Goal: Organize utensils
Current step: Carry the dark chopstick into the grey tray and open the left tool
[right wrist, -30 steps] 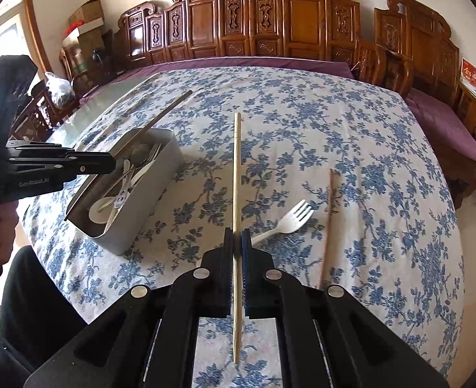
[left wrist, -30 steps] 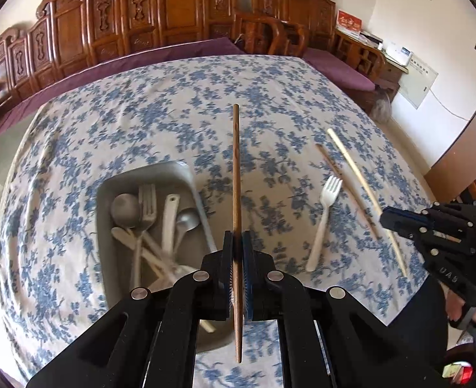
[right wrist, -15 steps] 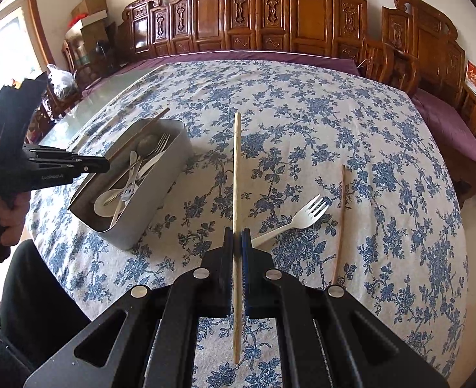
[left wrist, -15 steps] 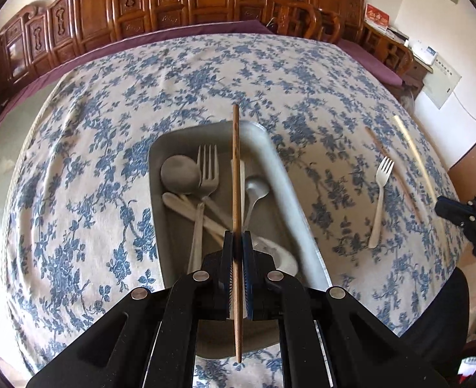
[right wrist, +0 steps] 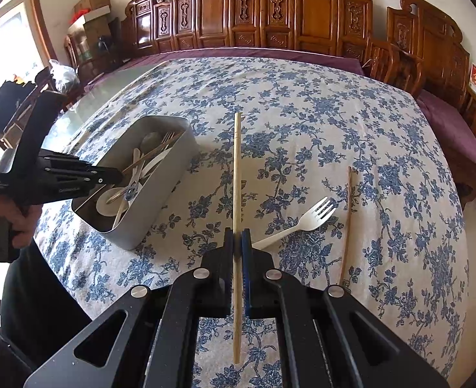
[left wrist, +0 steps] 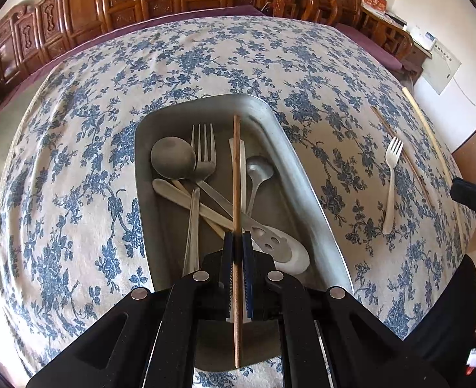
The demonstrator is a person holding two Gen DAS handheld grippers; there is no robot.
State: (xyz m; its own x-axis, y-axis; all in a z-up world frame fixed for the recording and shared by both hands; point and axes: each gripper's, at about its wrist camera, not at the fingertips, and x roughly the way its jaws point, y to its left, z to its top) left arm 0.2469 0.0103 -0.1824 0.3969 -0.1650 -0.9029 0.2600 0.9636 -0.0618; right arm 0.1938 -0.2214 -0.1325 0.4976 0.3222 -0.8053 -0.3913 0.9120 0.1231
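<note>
Writing I can read: pretty much none. There's small print on the side of my left gripper (right wrist: 116, 174), but it's too blurry to make out.
Left fingers: clamped tight on a dark brown chopstick (left wrist: 236, 174), held right over the metal tray (left wrist: 306, 190) and running along its length.
Right fingers: my right gripper (right wrist: 237, 242) is pinched shut on a pale chopstick (right wrist: 237, 168), off to the right of the tray, above the floral tablecloth (right wrist: 302, 123).
In the tray: two metal spoons (left wrist: 173, 158), one metal fork (left wrist: 203, 158), one slotted metal piece (left wrist: 270, 242) and a few pale plastic handles all crossed over each other. Can't count those properly.
Outside the tray: one white plastic fork (right wrist: 302, 223) and one thin brown chopstick (right wrist: 346, 223), both lying on the cloth well to the tray's right, the fork nearer the tray.
Chopsticks total: three in sight, two of them gripped.
Tray spot: sitting on the cloth at the near left side of the table.
</note>
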